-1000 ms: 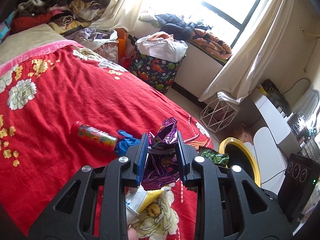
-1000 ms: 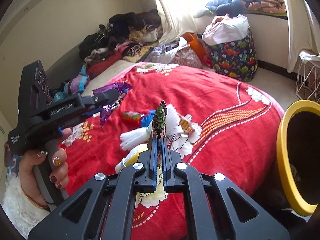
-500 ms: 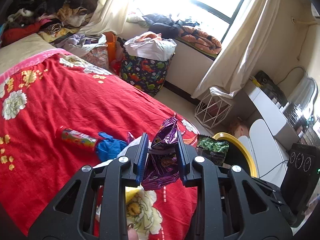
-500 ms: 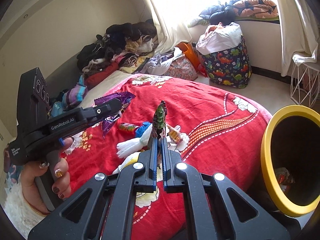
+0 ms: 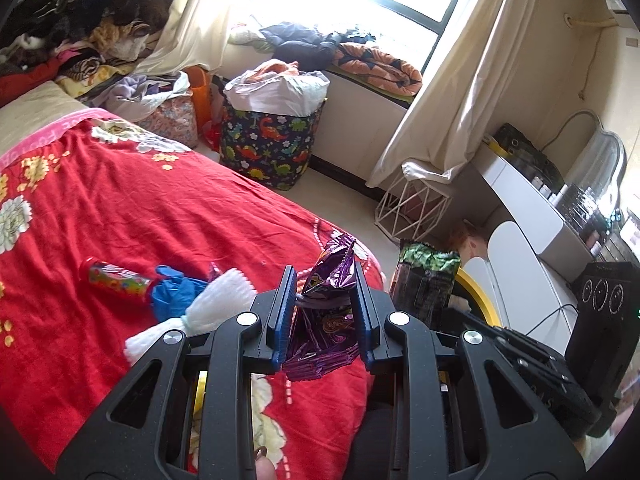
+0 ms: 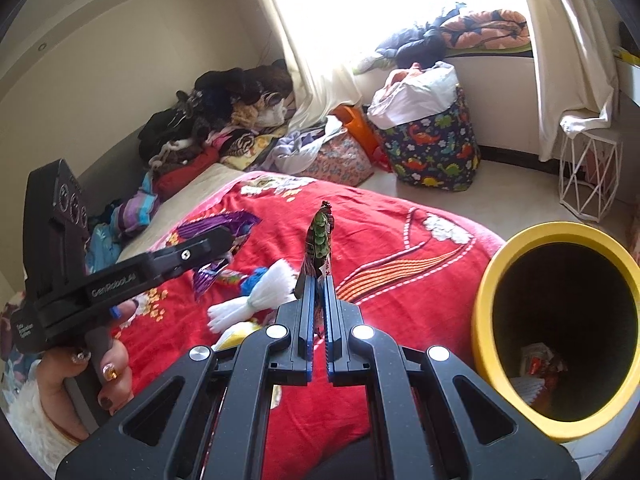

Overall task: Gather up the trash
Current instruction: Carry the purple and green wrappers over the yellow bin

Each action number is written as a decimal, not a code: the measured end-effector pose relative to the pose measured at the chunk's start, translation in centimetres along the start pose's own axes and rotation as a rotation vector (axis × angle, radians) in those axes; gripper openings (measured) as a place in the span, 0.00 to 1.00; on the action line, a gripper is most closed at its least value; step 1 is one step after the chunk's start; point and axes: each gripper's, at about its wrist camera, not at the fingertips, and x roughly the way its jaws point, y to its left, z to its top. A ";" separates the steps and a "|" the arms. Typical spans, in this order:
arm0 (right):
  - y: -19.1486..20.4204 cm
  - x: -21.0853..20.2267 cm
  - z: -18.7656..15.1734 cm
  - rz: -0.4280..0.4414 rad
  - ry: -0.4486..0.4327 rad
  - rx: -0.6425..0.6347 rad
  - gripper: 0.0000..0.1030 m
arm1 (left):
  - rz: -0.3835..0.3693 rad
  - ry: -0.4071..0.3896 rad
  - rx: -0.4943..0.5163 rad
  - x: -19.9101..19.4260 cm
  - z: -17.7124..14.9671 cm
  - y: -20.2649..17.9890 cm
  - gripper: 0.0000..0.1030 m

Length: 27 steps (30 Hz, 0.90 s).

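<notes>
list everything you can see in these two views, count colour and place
purple wrapper: 1, purple, between the left gripper's pads
green wrapper: 1, green and dark, pinched in the right gripper
bin: 1, yellow rim, dark inside, beside the bed, some trash at the bottom
bedspread: 1, red with flowers, on the bed
tube: 1, multicoloured, lying on the bedspread
glove: 1, blue, beside the tube
white tassel: 1, white, on the bedspread
dinosaur bag: 1, dark blue, on the floor
wire basket: 1, white, under the curtain
left gripper: black, blue pads
right gripper: black, blue pads
hand: 1, holds the left gripper's handle
</notes>
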 end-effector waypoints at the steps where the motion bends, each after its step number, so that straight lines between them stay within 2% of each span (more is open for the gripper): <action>1: -0.4 -0.2 0.0 -0.006 -0.004 0.003 0.04 | -0.003 0.002 0.005 0.2 0.0 -0.3 0.20; 27: -9.1 -3.7 -0.3 -0.168 -0.088 0.143 0.04 | -0.101 0.088 0.149 4.8 -1.3 -8.1 0.20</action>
